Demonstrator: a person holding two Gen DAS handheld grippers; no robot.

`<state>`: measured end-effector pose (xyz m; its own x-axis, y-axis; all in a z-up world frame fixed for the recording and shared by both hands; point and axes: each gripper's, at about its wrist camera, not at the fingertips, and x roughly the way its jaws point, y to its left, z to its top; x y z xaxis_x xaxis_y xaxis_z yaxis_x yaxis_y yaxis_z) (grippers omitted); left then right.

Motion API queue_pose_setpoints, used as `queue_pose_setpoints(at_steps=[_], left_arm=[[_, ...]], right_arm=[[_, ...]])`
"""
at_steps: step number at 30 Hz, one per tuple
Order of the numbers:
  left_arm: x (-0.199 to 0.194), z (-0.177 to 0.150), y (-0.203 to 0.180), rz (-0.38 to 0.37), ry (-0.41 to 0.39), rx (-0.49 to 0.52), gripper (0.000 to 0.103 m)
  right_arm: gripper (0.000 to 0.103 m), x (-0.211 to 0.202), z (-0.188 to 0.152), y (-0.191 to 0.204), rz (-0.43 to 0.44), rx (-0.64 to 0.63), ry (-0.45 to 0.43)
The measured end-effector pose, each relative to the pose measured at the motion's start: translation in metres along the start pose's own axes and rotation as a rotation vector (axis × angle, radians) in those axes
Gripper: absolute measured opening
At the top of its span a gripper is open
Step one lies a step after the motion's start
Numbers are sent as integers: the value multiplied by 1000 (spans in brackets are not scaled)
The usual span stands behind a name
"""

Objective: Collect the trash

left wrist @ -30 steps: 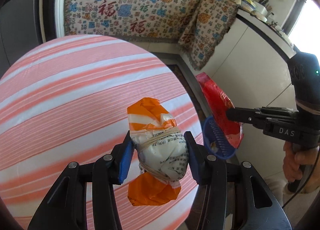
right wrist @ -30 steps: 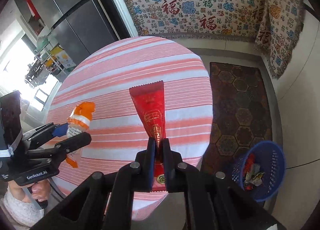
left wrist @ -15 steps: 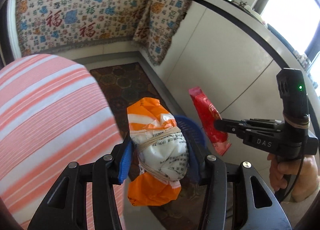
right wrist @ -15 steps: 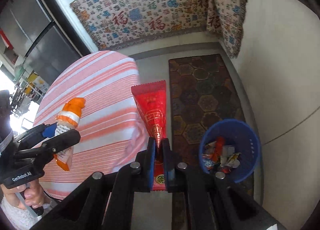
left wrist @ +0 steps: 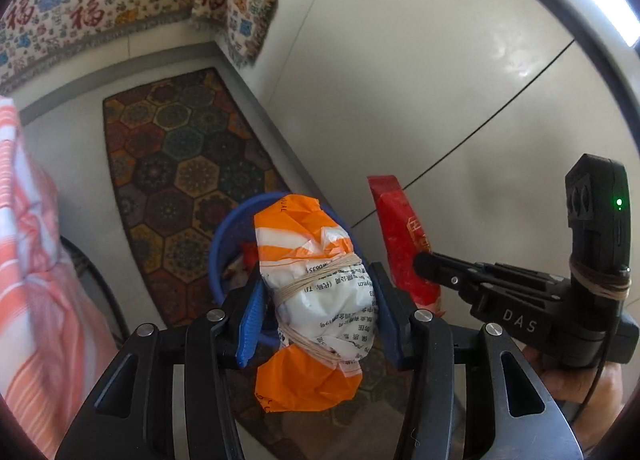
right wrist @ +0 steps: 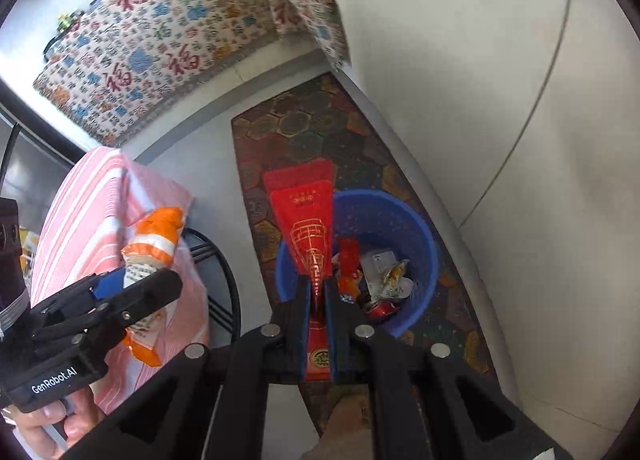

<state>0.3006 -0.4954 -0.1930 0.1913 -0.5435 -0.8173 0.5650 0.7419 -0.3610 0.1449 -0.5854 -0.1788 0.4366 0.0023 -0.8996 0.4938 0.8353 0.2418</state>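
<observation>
Trash bundle (left wrist: 316, 292) clamped in left gripper (left wrist: 318, 316), red wrapper (right wrist: 310, 232) in right gripper (right wrist: 319, 292), blue bin (right wrist: 416, 228) partly hidden.

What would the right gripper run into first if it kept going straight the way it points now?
Probably the blue perforated plastic basket: the right gripper, shut on the red foil packet, aims at its near rim, though depth is unclear.

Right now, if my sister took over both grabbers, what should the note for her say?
Left gripper: shut on the orange-and-white bundle, held above the blue basket.
Right gripper: shut on the red packet, over the basket's near rim.
Done: both pieces are lifted off the striped table; the basket already holds other wrappers.
Left: open each gripper over the basket so both drop in.
</observation>
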Motion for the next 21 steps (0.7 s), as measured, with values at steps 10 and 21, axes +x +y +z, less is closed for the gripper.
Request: queue_pose_setpoints(at_steps=[10, 21], left_arm=[[85, 8, 6, 34, 84, -5, 51], [113, 16, 13, 120, 96, -4, 90]], right_arm=[[7, 79, -1, -68, 52, 134, 35], [49, 131, -9, -105, 86, 233, 40]])
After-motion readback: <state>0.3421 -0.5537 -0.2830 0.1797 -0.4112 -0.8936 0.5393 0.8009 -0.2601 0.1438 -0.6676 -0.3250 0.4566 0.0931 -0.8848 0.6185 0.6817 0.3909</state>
